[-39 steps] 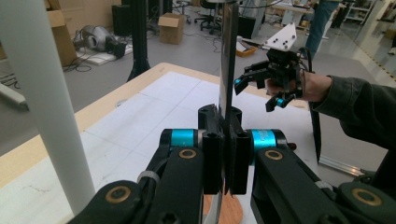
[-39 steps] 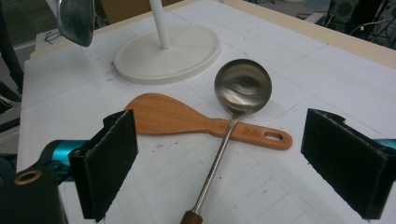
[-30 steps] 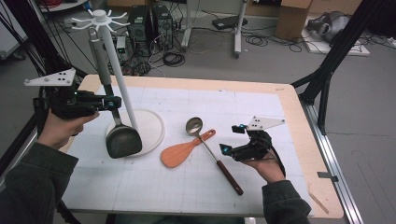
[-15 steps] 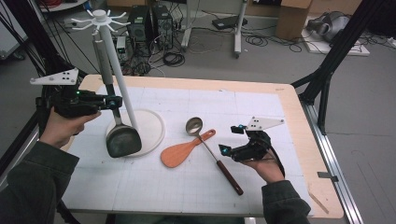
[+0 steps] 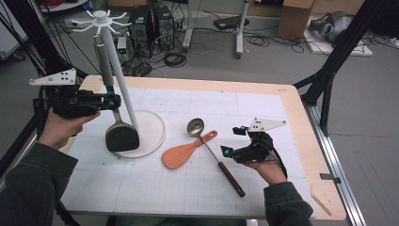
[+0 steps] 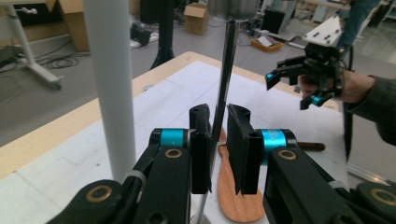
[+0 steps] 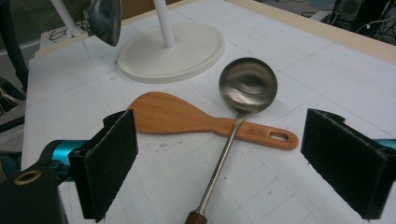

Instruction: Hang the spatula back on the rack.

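We see the rack [image 5: 113,70] standing on the table [image 5: 291,103] toward its left, its base [image 5: 153,129] resting on the mat [image 5: 235,103]. A spatula [image 5: 120,134] hangs from the rack, its blade just over the base. To the right of the base lies a rice paddle [image 5: 181,154], and a ladle [image 5: 211,150] lies across the paddle's handle, bowl toward the far side. The left gripper [image 5: 110,100] sits at the spatula's shaft; the right gripper [image 5: 233,141] is just right of the ladle.

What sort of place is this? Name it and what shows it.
Probably a lab or workshop, not a kitchen: cables trail over the bare floor, cardboard boxes stand about, and black tripod legs flank the gridded table.
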`<state>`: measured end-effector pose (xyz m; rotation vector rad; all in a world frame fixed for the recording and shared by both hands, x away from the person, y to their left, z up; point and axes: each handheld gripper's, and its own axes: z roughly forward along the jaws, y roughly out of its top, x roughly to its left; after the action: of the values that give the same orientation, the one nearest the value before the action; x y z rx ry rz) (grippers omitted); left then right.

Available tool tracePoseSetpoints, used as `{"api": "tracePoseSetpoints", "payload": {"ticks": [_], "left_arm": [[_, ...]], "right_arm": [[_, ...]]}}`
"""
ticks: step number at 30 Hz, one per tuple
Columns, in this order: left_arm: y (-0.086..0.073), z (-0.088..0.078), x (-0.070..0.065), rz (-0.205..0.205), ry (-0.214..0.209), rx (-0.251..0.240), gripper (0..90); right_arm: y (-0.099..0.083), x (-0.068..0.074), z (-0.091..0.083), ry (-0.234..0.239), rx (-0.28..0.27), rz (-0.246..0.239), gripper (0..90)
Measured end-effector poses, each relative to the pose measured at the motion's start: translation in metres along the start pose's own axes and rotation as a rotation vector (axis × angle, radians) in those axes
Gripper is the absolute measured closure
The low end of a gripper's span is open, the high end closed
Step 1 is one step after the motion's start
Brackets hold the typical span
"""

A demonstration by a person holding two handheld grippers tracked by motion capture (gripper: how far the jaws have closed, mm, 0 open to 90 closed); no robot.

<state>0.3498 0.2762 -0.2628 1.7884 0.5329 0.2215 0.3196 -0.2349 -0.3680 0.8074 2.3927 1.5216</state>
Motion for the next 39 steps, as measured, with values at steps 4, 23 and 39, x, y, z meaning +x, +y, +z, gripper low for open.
{"api": "tracePoseSetpoints", "payload": {"ticks": [4,23,39], "left_arm": [[0.002,-0.004,-0.002,0.009,0.023,0.005,75.4],[0.031,-0.027,-0.016,0.076,0.083,0.037,80.8],[0.069,-0.021,-0.040,0.111,0.021,0.046,89.7]], "right_arm": [[0.000,0.000,0.000,-0.003,0.002,0.005,10.1],[-0.005,-0.006,-0.004,-0.017,0.007,0.026,10.2],[-0.010,-0.009,-0.009,-0.032,0.000,0.040,10.2]]}}
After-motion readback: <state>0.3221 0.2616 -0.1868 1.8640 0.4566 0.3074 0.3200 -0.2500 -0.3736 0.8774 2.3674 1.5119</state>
